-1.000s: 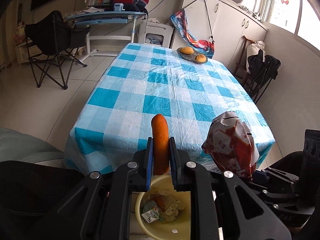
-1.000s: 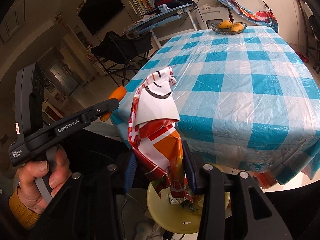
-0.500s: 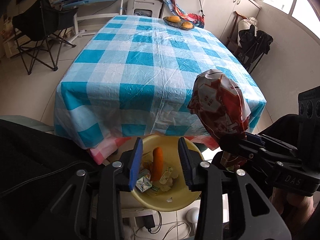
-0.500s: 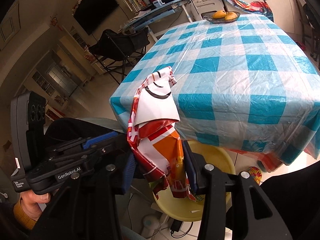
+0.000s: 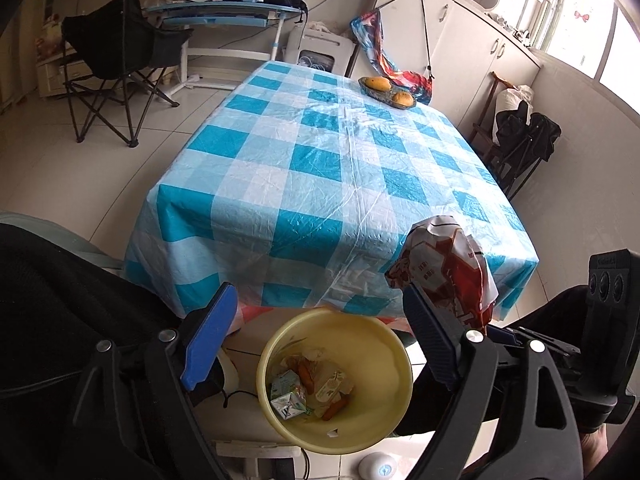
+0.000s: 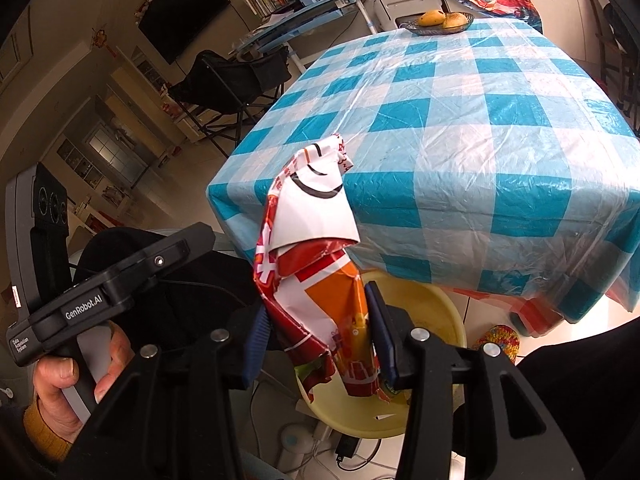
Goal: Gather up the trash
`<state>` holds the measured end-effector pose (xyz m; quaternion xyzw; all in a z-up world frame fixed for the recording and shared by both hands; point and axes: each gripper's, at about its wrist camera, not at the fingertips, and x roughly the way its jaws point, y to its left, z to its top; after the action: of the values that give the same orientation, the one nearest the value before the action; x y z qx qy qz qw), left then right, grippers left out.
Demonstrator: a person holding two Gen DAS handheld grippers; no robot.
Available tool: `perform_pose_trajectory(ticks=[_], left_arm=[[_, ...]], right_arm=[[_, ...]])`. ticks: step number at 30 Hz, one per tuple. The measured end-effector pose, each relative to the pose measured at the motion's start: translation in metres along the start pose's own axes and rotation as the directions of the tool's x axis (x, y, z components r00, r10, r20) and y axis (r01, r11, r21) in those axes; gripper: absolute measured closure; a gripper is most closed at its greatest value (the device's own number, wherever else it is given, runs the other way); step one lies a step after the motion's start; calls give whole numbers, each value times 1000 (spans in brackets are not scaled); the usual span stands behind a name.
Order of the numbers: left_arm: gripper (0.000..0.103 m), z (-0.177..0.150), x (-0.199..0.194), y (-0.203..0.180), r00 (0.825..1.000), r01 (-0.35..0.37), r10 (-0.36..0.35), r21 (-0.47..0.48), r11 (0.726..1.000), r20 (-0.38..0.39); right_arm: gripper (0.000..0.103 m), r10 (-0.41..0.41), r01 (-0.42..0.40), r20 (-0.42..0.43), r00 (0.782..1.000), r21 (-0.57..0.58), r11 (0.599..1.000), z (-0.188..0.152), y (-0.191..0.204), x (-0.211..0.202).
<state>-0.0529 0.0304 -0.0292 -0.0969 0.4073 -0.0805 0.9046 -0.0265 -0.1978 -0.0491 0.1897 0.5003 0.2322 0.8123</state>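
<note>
A yellow bin [image 5: 384,344] stands on the floor under the near table edge, with a small carton [image 5: 287,400], wrappers and orange carrot pieces [image 5: 306,372] inside. My left gripper [image 5: 320,344] hovers over the bin, its jaws opening wide with nothing between them. A crumpled red, orange and white snack bag [image 6: 320,280] stands upright in my right gripper [image 6: 320,332], which is shut on it above the bin [image 6: 432,304]. The same bag [image 5: 448,268] shows at the right in the left wrist view. A hand [image 6: 60,376] holds the left gripper's handle.
The table [image 5: 320,168] wears a blue and white checked plastic cloth. A dish with two mangoes [image 5: 386,90] sits at its far edge. A folding chair [image 5: 108,64], a desk [image 5: 224,12] and white cabinets [image 5: 472,52] lie beyond. Cables and a power strip [image 5: 256,450] lie by the bin.
The left gripper let go of the orange carrot, which dropped into the yellow bin, and its jaws spread wide. The right gripper kept its hold on the snack bag.
</note>
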Motion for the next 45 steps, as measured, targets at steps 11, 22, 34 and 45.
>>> perform_pose_trajectory(ticks=[11,22,34,45], left_arm=[[15,6,-12,-1,993,-55,54,4,998,104],[11,5,-12,-1,990,-76,74,13,997,119],[7,12,-15,-8,988,-67,62,33,997,138],[7,18,-27,-17,980,-55,40,74,996,192]], right_arm=[[58,44,-43,-52,998,25,999,-7,5,8],[57,-9,12,-123,992,21,1000,-9,6,19],[35,-157,157,-49,986,-12,988,-3,18,2],[8,-418,543,504,756,-127,830,1,73,-85]])
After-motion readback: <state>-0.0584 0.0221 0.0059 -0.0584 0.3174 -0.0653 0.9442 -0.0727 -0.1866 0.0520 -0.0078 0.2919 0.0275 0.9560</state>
